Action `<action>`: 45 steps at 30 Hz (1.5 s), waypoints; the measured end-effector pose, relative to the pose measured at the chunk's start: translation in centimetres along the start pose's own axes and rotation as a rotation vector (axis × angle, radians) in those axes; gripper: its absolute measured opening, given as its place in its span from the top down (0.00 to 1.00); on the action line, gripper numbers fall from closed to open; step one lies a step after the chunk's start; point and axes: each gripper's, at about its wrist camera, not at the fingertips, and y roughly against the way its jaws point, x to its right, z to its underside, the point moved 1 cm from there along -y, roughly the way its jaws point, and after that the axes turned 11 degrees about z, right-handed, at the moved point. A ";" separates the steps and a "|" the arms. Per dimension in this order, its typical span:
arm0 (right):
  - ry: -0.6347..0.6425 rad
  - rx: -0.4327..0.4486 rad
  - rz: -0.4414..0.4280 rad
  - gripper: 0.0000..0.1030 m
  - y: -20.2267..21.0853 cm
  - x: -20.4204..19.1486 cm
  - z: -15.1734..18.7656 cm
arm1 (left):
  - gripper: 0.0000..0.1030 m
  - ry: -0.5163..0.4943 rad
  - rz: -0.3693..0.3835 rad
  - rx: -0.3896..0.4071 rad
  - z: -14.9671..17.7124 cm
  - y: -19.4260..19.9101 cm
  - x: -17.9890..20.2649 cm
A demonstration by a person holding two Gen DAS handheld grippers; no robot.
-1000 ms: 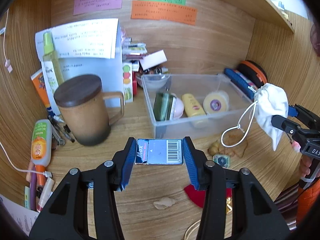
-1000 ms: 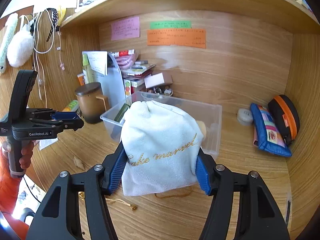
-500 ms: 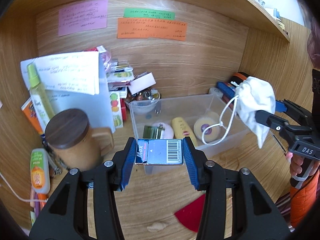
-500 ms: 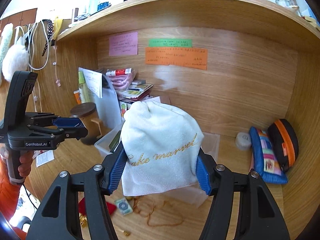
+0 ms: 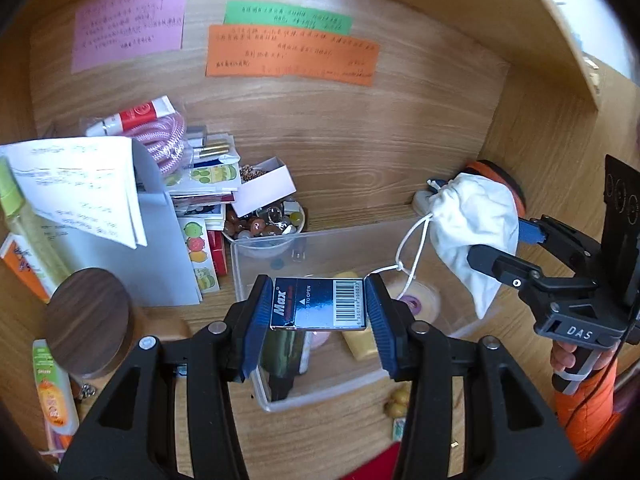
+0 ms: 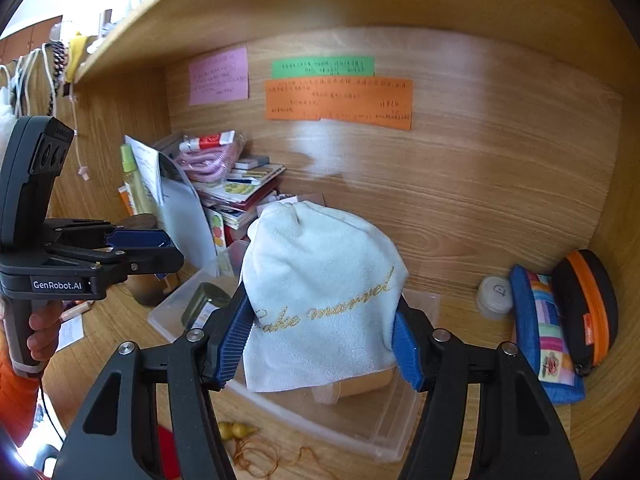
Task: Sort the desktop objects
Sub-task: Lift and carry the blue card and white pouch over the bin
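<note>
Wooden desk alcove (image 5: 360,152) backing scene, clear plastic bin (image 5: 320,396) sitting below both tools. Left gripper (image 5: 319,308) clamping small blue box (image 5: 319,307), long axis lying crosswise between pads, over bin. Right gripper (image 6: 325,336) pinching white drawstring pouch (image 6: 320,292), gathered neck pointing forward, hanging above bin.

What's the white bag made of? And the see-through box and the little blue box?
The white bag looks like soft, fuzzy cloth with gold stitched writing. The see-through box seems to be clear, smooth plastic. The little blue box looks like glossy printed cardboard with a barcode.
</note>
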 end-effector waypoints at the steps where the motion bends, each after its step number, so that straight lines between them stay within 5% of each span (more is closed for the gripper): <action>1: 0.003 -0.007 -0.001 0.43 -0.5 0.0 -0.1 | 0.55 0.009 0.001 -0.010 -0.2 -0.6 -0.3; 18: 0.133 -0.148 0.020 0.42 -8.0 -2.5 1.1 | 0.55 0.044 -0.020 -0.135 -1.1 -7.8 -3.8; 45: 0.294 -0.145 0.111 0.31 -9.7 -4.6 2.5 | 0.54 0.016 -0.038 -0.186 -0.5 -10.9 -3.5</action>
